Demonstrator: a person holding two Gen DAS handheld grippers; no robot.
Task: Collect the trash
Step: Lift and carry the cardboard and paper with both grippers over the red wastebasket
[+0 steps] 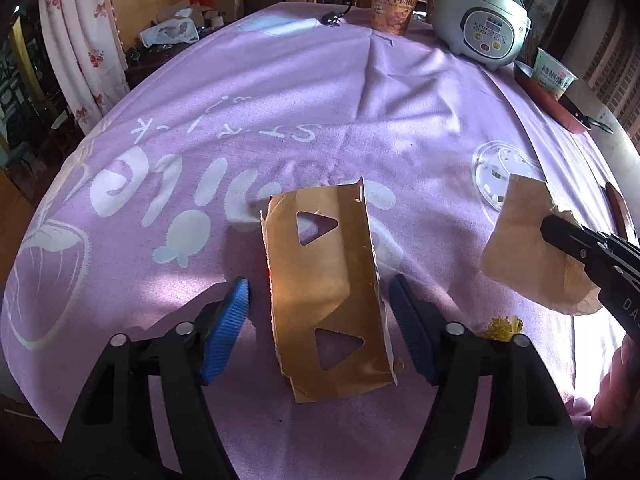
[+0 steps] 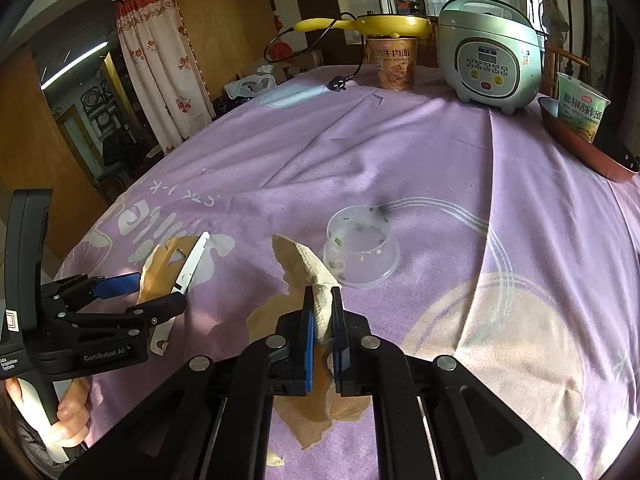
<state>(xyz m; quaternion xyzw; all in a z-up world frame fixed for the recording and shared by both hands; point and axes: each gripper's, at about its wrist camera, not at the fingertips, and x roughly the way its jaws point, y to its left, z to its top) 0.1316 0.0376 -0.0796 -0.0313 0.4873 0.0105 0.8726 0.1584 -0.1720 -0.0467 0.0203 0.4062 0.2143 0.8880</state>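
Note:
A torn brown cardboard piece (image 1: 324,288) with two triangular holes stands bent on the purple tablecloth (image 1: 280,100). My left gripper (image 1: 320,328) is open, its blue pads on either side of the cardboard, not touching it. My right gripper (image 2: 322,316) is shut on a crumpled brown paper towel (image 2: 308,268) and holds it above the cloth; it also shows in the left wrist view (image 1: 532,248). A clear plastic lid (image 2: 360,252) with food bits lies just beyond. A small yellow scrap (image 1: 502,328) lies by the left gripper's right finger.
At the far edge stand a rice cooker (image 2: 488,60), a noodle cup (image 2: 394,62) under a yellow pan (image 2: 384,24), and a green noodle cup (image 2: 580,108) in a red pan (image 2: 592,148). A power plug (image 2: 338,86) lies on the cloth.

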